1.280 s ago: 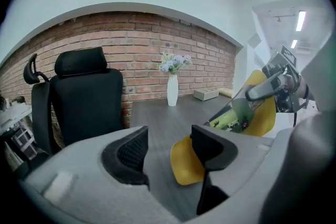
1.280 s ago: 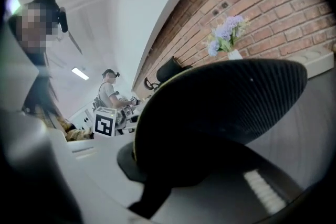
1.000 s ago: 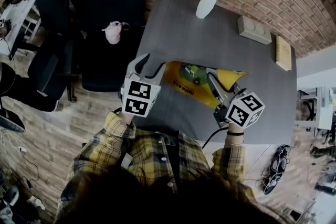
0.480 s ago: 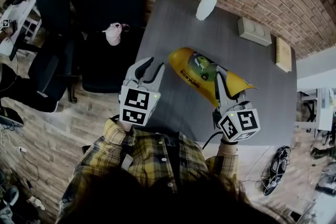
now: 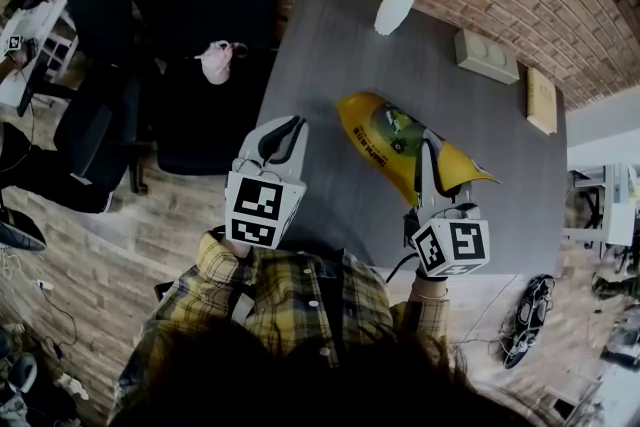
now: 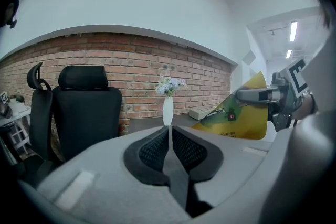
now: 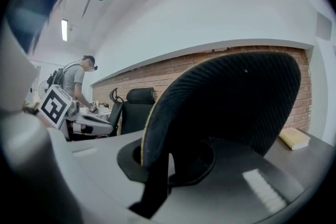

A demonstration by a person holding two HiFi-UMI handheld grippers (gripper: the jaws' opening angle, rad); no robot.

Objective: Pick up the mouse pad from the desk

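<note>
Two grippers are up over the grey desk (image 5: 330,35), and only the right one carries anything. The right gripper (image 5: 428,155) has its fingers pinched tight on one edge of the yellow mouse pad (image 5: 385,140). The pad is tipped up on a slant above the middle of the desk, printed face showing. In the right gripper view its black ribbed underside (image 7: 226,107) fills most of the frame, rising from between the clamped jaws. I cannot tell whether its far edge is clear of the desk.

The left gripper (image 5: 288,128) hangs near the desk's left edge, well apart from the pad. Its jaws have just been closing and now meet with nothing between them. Beyond, a white vase of pale flowers (image 5: 395,5) stands at the back by the brick wall, with a black office chair (image 5: 205,5) beside the desk.
</note>
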